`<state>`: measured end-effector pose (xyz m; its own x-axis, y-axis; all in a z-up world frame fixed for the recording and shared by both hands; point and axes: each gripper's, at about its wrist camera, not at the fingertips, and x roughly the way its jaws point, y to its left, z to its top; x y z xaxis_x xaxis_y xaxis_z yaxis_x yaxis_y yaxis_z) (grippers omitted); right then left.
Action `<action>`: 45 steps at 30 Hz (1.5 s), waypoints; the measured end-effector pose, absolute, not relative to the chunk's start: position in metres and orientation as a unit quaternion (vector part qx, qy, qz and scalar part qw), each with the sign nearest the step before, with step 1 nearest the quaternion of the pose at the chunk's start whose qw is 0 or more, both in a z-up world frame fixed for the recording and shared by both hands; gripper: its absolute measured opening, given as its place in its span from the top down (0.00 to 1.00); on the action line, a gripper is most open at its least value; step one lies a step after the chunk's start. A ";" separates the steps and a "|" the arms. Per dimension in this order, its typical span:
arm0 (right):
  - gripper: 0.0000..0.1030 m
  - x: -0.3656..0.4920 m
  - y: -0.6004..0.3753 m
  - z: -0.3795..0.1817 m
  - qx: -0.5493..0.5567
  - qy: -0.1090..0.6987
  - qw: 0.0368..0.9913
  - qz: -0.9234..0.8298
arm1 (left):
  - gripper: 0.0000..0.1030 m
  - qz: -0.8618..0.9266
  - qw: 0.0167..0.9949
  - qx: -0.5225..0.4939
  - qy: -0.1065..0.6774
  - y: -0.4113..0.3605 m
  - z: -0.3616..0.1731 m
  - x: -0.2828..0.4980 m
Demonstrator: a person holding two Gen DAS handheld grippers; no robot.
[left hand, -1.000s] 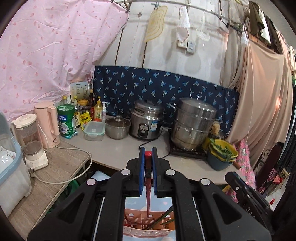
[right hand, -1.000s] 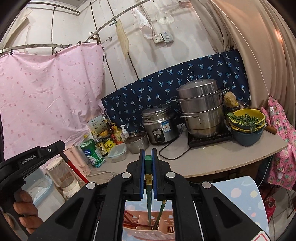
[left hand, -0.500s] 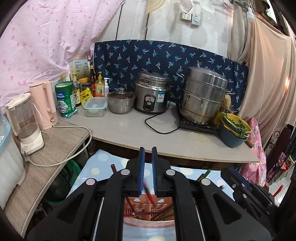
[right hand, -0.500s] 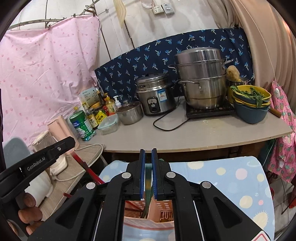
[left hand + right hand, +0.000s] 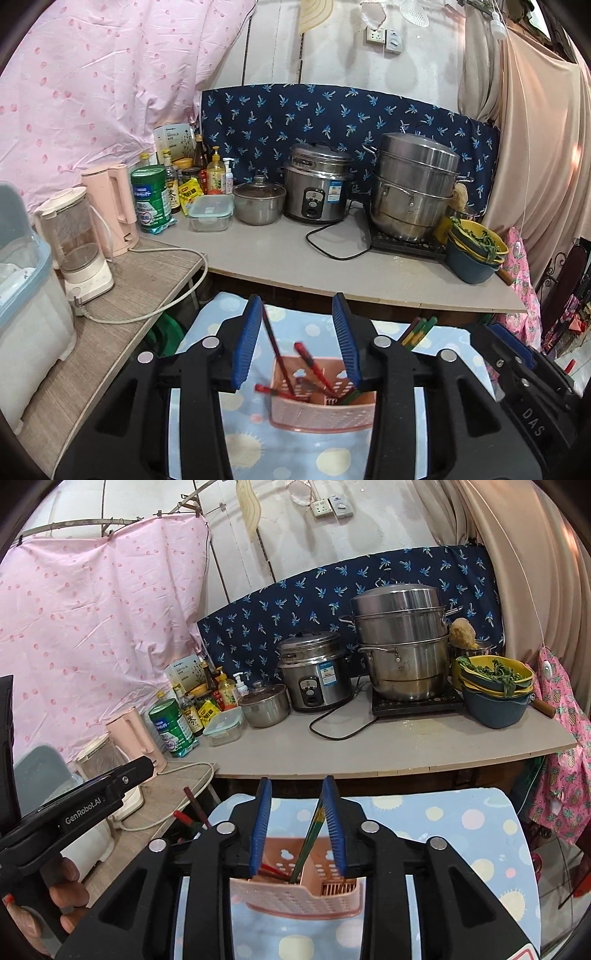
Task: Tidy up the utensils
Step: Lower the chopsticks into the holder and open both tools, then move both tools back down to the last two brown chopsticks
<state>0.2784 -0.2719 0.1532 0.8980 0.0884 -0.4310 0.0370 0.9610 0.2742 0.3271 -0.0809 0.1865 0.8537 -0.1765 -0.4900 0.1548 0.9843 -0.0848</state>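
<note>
A pink perforated basket [image 5: 321, 410] [image 5: 295, 897] stands on the blue dotted cloth just below both grippers. My left gripper [image 5: 296, 314] hangs over it, its jaws opening. Red chopsticks [image 5: 276, 347] stand loose between the pads, leaning in the basket and touching neither. My right gripper [image 5: 296, 794] is also opening over the basket. A green chopstick [image 5: 312, 834] stands in the basket between the pads and leans towards the right one, unpinched. More chopstick tips [image 5: 417, 328] show to the right.
The cloth-covered table [image 5: 461, 830] ends against a grey counter [image 5: 295, 254] with a rice cooker [image 5: 316, 184], steamer pot [image 5: 413, 184], bowls [image 5: 495, 694], bottles and a kettle. A blender [image 5: 77, 243] and cord sit on the left shelf. A hand [image 5: 55, 897] holds the left gripper.
Both grippers sank towards the basket and went from shut to open. The red chopstick left the left jaws and the green one the right; both now stand in the basket.
</note>
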 end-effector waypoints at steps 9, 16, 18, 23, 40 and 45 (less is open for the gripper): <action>0.71 0.223 -0.256 0.134 0.130 0.254 0.958 0.030 | 0.63 -0.061 0.959 0.013 0.277 -0.059 0.159 0.278; 0.69 0.172 -0.234 0.106 0.105 0.280 0.954 0.033 | 0.63 -0.044 0.947 0.046 0.314 -0.046 0.114 0.235; 0.68 0.161 -0.231 0.097 0.109 0.293 0.949 0.037 | 0.63 -0.042 0.942 0.048 0.329 -0.041 0.099 0.224; 0.69 0.130 -0.219 0.074 0.100 0.316 0.943 0.033 | 0.63 -0.034 0.934 0.048 0.353 -0.031 0.071 0.202; 0.68 0.061 -0.192 0.016 0.066 0.355 0.932 0.011 | 0.63 -0.044 0.912 0.043 0.406 -0.023 0.010 0.137; 0.69 0.047 -0.186 -0.008 0.066 0.377 0.924 0.010 | 0.58 -0.046 0.905 0.035 0.421 -0.017 -0.004 0.125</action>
<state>0.0475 -0.1858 -0.0077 0.7160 0.0681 -0.6947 0.0314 0.9911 0.1295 0.1254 -0.0170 -0.0040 0.6418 -0.0540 -0.7650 0.1133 0.9933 0.0248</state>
